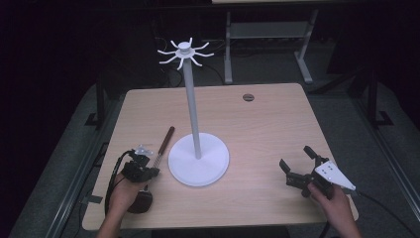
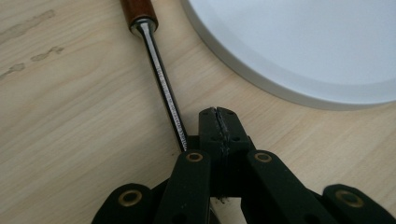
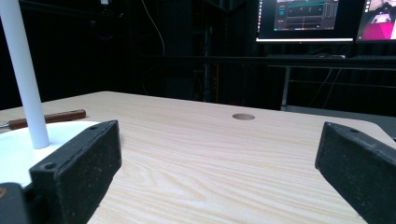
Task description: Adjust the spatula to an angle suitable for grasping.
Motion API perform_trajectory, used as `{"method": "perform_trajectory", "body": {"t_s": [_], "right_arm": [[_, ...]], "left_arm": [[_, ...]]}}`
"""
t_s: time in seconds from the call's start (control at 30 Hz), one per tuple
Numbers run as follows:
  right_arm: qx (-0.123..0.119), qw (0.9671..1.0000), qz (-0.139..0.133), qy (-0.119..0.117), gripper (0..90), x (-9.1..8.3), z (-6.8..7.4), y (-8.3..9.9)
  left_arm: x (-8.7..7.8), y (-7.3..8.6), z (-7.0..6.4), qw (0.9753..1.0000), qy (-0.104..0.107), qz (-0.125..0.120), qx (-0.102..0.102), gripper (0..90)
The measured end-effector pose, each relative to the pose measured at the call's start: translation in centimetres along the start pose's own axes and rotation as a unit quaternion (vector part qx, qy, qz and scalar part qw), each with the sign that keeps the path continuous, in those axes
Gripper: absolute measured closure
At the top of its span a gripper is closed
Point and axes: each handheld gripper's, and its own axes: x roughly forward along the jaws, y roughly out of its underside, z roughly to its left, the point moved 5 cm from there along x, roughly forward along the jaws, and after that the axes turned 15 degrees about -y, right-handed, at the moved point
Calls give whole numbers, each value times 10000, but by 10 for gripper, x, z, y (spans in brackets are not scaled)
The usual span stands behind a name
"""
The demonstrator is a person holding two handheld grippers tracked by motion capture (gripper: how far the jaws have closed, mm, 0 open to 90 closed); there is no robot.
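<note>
A white stand has a round base [image 1: 198, 159], a tall pole [image 1: 192, 104] and a ring of hooks [image 1: 184, 52] on top. A utensil with a brown wooden handle [image 1: 168, 138] and a thin metal shaft [image 2: 163, 84] lies left of the base. Its dark head [image 1: 142, 201] lies by the person's left hand. My left gripper [image 1: 153, 170] [image 2: 218, 122] is shut just over the table, its jaws pressed together right beside the shaft. My right gripper [image 1: 295, 157] [image 3: 219, 163] is held wide open at the table's right, with nothing between its fingers. It faces the pole [image 3: 25, 79] and handle [image 3: 46, 118].
The light wooden table [image 1: 257, 129] has a round cable hole [image 1: 248, 97] [image 3: 243, 116] near its far edge. Behind the table stand a grey frame [image 1: 267, 34] and lit monitors [image 3: 303, 18] in a dark room.
</note>
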Motion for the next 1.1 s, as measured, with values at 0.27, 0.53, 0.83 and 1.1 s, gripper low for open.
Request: {"method": "perform_trajectory", "body": {"t_s": [0.27,0.53,0.83,1.1], "right_arm": [[-6,10000,3,-5,0,0,0,0],[3,10000,1,-9,0,0,0,0],[2,10000,3,-8,0,0,0,0],[2,10000,-1,-10,0,0,0,0]], "left_arm": [[0,3,13,9999,-151,20,-63,897],[0,6,24,9995,-304,45,-88,897],[-1,11,40,9984,-499,109,-225,897],[-4,15,51,9977,-535,88,-407,897]]}}
